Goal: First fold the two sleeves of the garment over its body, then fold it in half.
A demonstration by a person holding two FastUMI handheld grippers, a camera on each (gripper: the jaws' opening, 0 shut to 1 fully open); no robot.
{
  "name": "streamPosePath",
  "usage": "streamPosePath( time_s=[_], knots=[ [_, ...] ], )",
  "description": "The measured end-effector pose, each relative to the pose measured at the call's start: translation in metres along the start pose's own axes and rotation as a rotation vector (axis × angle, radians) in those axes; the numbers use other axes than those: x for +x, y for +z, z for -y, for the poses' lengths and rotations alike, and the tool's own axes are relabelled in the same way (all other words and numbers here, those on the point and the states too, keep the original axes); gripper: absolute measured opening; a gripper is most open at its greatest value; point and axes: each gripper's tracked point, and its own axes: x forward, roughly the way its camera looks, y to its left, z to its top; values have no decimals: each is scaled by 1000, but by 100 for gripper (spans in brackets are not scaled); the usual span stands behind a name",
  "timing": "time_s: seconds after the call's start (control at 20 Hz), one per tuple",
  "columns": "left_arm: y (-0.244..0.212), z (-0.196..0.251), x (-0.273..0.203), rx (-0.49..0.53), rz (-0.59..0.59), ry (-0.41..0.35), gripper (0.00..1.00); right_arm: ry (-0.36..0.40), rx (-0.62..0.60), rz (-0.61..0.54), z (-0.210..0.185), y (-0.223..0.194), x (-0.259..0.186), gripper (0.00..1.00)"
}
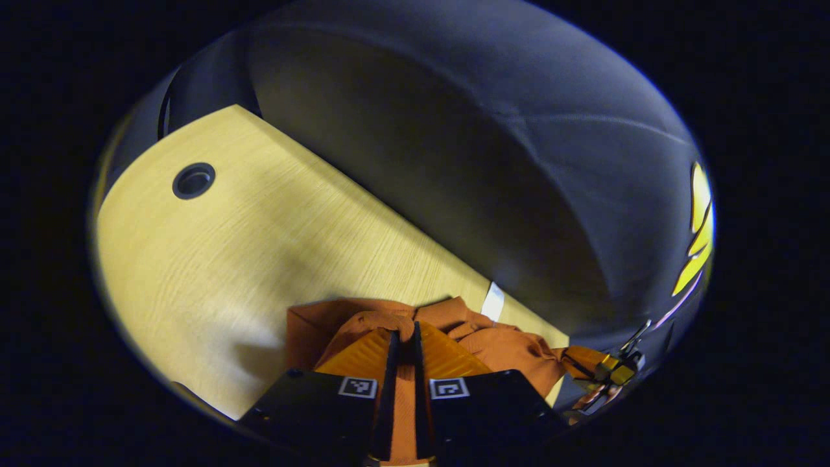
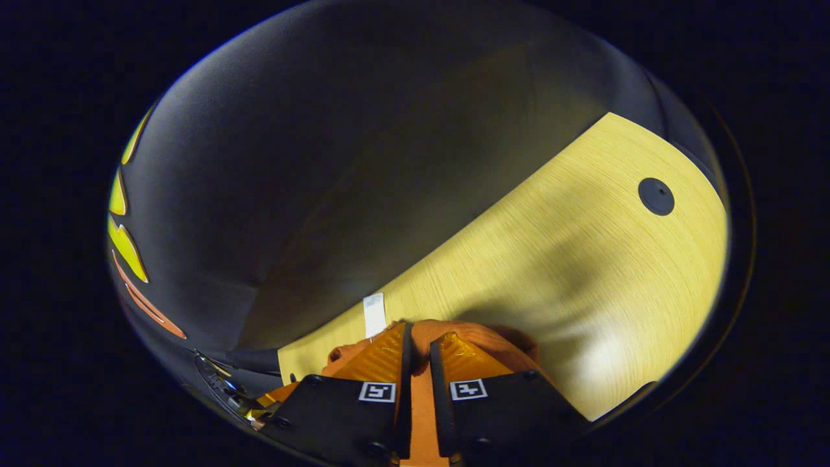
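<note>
While clamped: both claws, garment.

Left gripper and right gripper: each is showing black housing blocks, each block carrying one small square black-and-white marker; ribbed finger faces; small dark screws.

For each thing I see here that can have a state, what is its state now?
Left gripper: jaws nearly closed, pinching the orange garment.
Right gripper: jaws nearly closed, pinching the same garment.
Orange garment: bunched and wrinkled, held between both grippers above the table.
Wooden table: bare wood, with one round hole that looks open from the left gripper view.
White tag: lying flat on the table edge.
</note>
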Motion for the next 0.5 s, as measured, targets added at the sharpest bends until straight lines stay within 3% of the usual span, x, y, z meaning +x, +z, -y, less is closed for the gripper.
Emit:
streamPosePath(
  time_s=[0.05,0.1,0.15,0.2,0.25,0.3,0.35,0.5],
  knots=[
    [-1,4,1,-29,-6,-32,21,15,0,10,-3,3,0,13],
    [-2,4,2,-46,-15,-58,19,38,2,17,-8,5,-4,23],
    [-4,6,5,-53,-28,-77,37,67,5,21,-16,6,-7,25],
    [-5,10,8,-58,-38,-96,34,91,-6,38,-25,9,-12,49],
    [-7,14,12,-60,-43,-116,42,104,-24,56,-29,14,-21,72],
    [-6,19,15,-64,-32,-138,80,113,-37,69,-34,18,-26,96],
    [-2,24,17,-71,-13,-157,74,119,-47,79,-36,19,-32,96],
    [15,49,6,-113,60,-240,82,138,-72,94,-49,14,-58,96]
  ],
)
